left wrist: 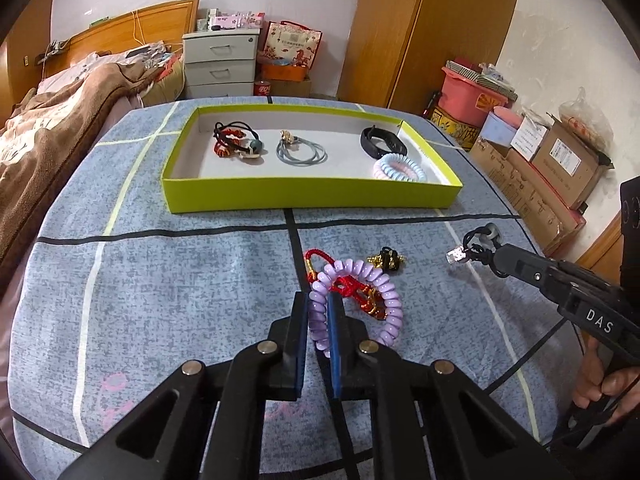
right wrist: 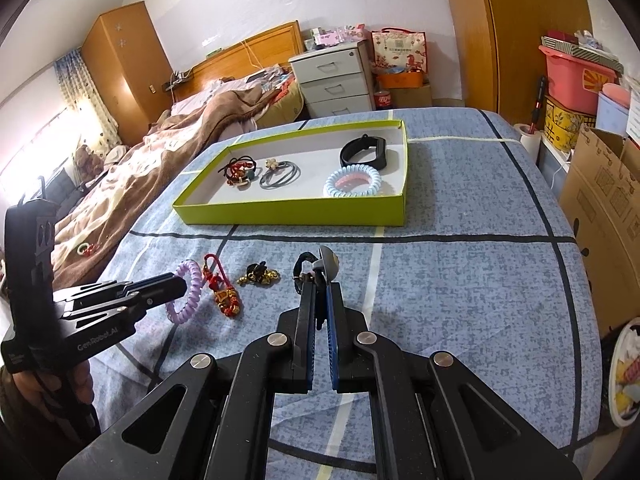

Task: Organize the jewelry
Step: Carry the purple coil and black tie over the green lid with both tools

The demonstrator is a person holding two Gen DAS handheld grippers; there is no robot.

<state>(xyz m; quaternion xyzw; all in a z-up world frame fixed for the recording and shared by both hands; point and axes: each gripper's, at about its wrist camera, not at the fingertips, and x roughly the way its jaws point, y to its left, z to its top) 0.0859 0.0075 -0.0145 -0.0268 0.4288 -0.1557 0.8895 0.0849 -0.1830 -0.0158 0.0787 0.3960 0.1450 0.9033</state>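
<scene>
The lilac coiled-plastic hair tie [left wrist: 352, 304] lay on the blue checked bedspread [left wrist: 160, 280], its near side pinched between the pressed-together left tongs [left wrist: 319, 312], with a red knotted cord charm with gold beads [left wrist: 356, 292] lying partly inside its ring, touching it. At about two o'clock from it, the right tongs [right wrist: 320, 292] were shut on a black elastic hair tie with a grey bead [right wrist: 320, 272], held off the bedspread. Between the two, a small black-and-gold bell ornament [left wrist: 390, 260] sat loose. At twelve o'clock, well apart, stood the shallow lime-green cardboard tray [left wrist: 304, 196], already holding several ties and a black wristband [left wrist: 380, 142]. Both pieces seemed gripped and ready to carry; the next move likely called for lifting the lilac tie clear without dragging the red charm along, then setting each piece in the tray.
</scene>
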